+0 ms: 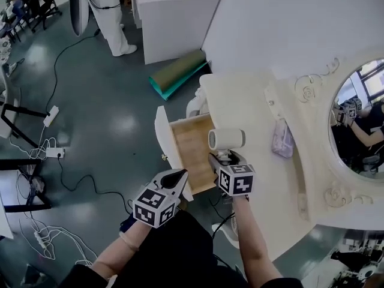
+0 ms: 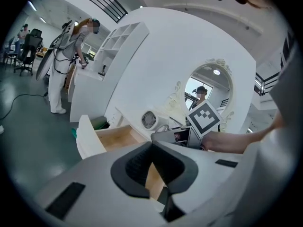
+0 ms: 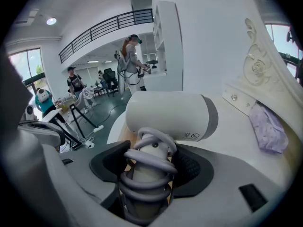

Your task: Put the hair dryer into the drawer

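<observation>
Plastic shell, smooth and stiff: the hair dryer (image 3: 168,115) will probably handle as a light but top-heavy thing, its fat barrel sitting above a slim handle. The handle is the sensible place to take it, and the right gripper (image 3: 149,174) has it there, jaws pinching the handle through the pale cord (image 3: 147,151) coiled round it. That coil likely gives the pads some bite, though loose turns could shift under pressure – so I would judge a firm, low hold safer than one near the barrel.

In the head view the dryer (image 1: 226,139) hangs in the air over the front edge of the dressing table (image 1: 252,101), right beside the open wooden drawer (image 1: 191,152) and not yet in it. Its long axis – the barrel – lies about level, across the table. The grilled rear end faces out over the drawer, the grey-banded nozzle end points toward the mirror (image 1: 360,119), and the handle drops back toward the person.

The left gripper (image 1: 174,177) waits near the drawer's front corner, jaws pressed together on nothing.
</observation>
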